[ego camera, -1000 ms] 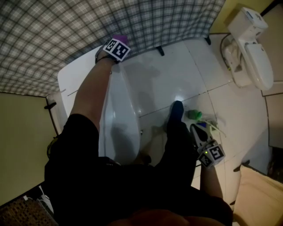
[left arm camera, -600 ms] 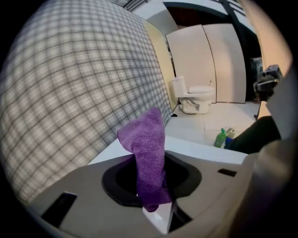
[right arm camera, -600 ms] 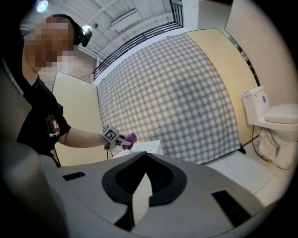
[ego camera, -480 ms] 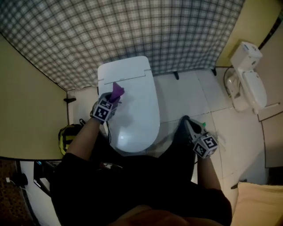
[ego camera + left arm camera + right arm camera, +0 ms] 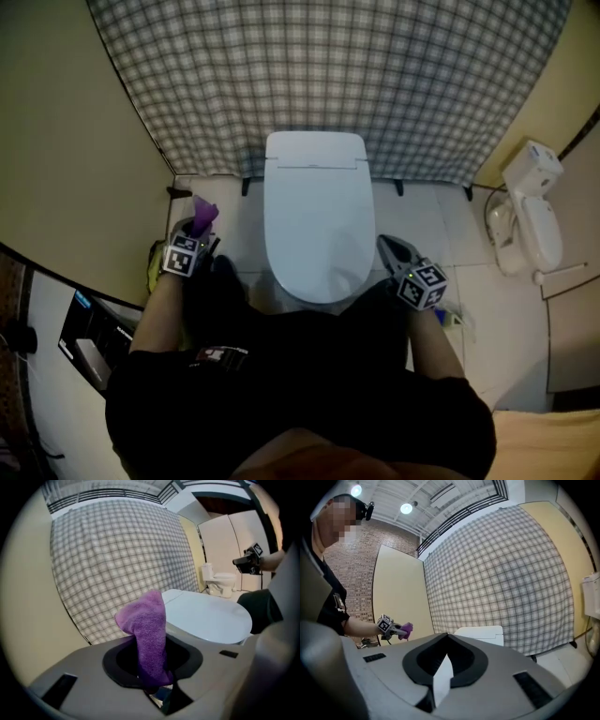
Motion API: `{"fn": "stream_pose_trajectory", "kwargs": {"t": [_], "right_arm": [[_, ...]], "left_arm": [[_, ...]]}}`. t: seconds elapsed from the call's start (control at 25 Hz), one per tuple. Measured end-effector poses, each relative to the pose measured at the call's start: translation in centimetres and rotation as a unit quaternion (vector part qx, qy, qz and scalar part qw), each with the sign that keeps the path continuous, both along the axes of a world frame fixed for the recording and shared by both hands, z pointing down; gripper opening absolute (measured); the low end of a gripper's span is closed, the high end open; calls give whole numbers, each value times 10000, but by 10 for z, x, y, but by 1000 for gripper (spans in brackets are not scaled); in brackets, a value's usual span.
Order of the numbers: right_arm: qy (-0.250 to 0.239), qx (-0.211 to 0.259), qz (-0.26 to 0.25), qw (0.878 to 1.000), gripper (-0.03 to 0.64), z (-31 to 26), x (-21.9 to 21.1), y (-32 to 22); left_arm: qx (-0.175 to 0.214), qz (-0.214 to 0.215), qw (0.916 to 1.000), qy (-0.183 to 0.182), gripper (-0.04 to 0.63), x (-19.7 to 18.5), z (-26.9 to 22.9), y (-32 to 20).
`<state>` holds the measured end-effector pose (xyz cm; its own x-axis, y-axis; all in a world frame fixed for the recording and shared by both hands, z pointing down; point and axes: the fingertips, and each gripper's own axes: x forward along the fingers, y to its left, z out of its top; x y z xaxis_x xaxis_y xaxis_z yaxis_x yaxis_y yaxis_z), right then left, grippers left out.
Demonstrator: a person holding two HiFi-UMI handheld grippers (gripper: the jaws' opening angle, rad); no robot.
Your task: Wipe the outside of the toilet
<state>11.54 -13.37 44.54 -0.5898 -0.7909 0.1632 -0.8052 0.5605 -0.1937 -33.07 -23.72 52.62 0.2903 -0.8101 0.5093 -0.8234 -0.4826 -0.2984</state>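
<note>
The white toilet (image 5: 315, 225) stands lid down against the checked wall, straight in front of me. My left gripper (image 5: 198, 217) is held left of the bowl, clear of it, shut on a purple cloth (image 5: 147, 634) that sticks up out of its jaws. That cloth (image 5: 203, 210) also shows in the head view, and the toilet's lid (image 5: 206, 616) lies to the right beyond it. My right gripper (image 5: 388, 247) hangs right of the bowl, jaws together with nothing in them. The toilet's tank top (image 5: 480, 632) peeks over the right gripper, and the left gripper (image 5: 404, 629) with its cloth shows far left.
A second white toilet (image 5: 530, 220) stands at the far right on the tiled floor. A yellow item (image 5: 153, 267) lies on the floor beside the left wall. A small green-topped item (image 5: 452, 319) sits on the floor near my right arm. Beige partitions close both sides.
The left gripper with the cloth has come off the toilet lid to the bowl's left side. My view has swung so the toilet is centred. The right gripper stays beside the bowl.
</note>
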Motion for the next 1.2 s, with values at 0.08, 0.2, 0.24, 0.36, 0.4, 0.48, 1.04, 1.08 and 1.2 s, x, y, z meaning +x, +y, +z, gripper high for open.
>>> {"fn": "stream_pose_trajectory", "kwargs": {"t": [0.08, 0.2, 0.24, 0.36, 0.4, 0.48, 1.04, 1.08, 1.2], "right_arm": [[4, -11, -39, 10000, 6, -2, -12, -5], [-48, -126, -52, 9999, 6, 5, -23, -13], [-59, -166, -41, 9998, 6, 9, -26, -13], [-146, -266, 4, 9995, 6, 22, -32, -13], [-197, -297, 27, 9994, 5, 25, -33, -14], [-332, -360, 81, 9988, 3, 30, -36, -18], [-83, -471, 106, 9988, 0, 51, -36, -11], [-74, -471, 105, 9988, 0, 51, -36, -10], [-54, -471, 100, 9988, 0, 50, -33, -9]], "left_arm": [[115, -4, 9987, 491, 107, -9, -14, 7], [68, 290, 9888, 1460, 107, 18, -5, 25], [-7, 426, 9840, 1730, 107, 34, 3, 35], [-203, 931, 9663, 2393, 107, 88, 24, 63], [-257, 1091, 9593, 2591, 107, 104, 28, 69], [-358, 1370, 9478, 2857, 107, 127, 42, 77], [-421, 1986, 9255, 3198, 107, 169, 46, 80], [-433, 2001, 9253, 3193, 107, 171, 45, 81], [-471, 2004, 9264, 3154, 107, 174, 43, 83]]}}
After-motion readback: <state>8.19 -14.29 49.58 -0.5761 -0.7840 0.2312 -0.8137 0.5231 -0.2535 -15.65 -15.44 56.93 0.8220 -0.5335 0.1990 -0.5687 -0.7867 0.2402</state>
